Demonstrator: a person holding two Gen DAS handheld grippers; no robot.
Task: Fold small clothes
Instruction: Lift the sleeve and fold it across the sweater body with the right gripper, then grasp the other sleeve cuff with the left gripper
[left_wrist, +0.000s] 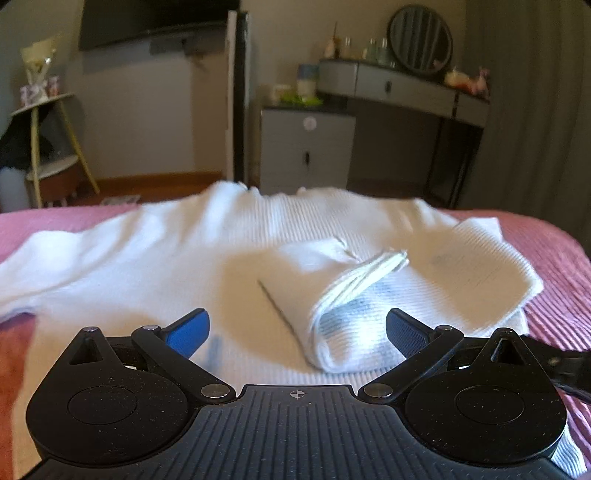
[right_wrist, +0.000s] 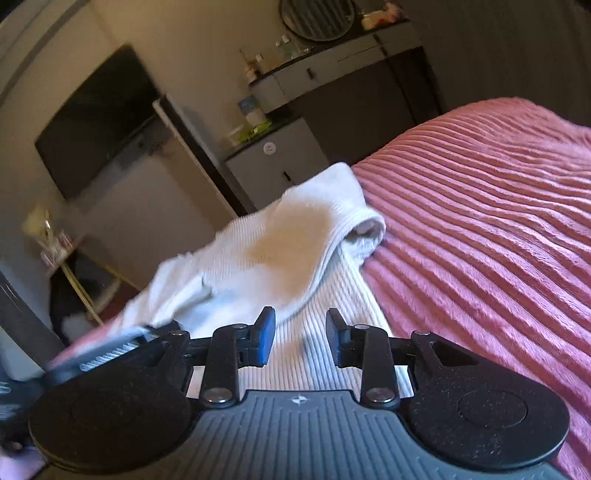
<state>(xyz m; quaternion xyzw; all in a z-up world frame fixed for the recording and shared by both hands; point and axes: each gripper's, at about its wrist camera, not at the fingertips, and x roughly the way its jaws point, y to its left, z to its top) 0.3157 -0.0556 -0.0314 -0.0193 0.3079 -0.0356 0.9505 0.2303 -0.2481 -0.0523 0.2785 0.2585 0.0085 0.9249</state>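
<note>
A white ribbed knit top (left_wrist: 155, 258) lies spread on the pink bedspread (left_wrist: 554, 251). Its right sleeve (left_wrist: 354, 295) is folded inward across the body, cuff pointing up right. My left gripper (left_wrist: 295, 328) is open wide and empty, just above the near hem, with the folded sleeve between its blue pads. In the right wrist view the same top (right_wrist: 258, 254) shows with the folded sleeve cuff (right_wrist: 362, 229) at its right edge. My right gripper (right_wrist: 300, 334) is open and empty, low over the ribbed fabric near the hem.
The pink ribbed bedspread (right_wrist: 498, 240) stretches to the right. Beyond the bed stand a grey cabinet (left_wrist: 306, 147), a dressing table with a round mirror (left_wrist: 421, 40), a wall TV (left_wrist: 147, 18) and a small stand (left_wrist: 48, 147) at the left.
</note>
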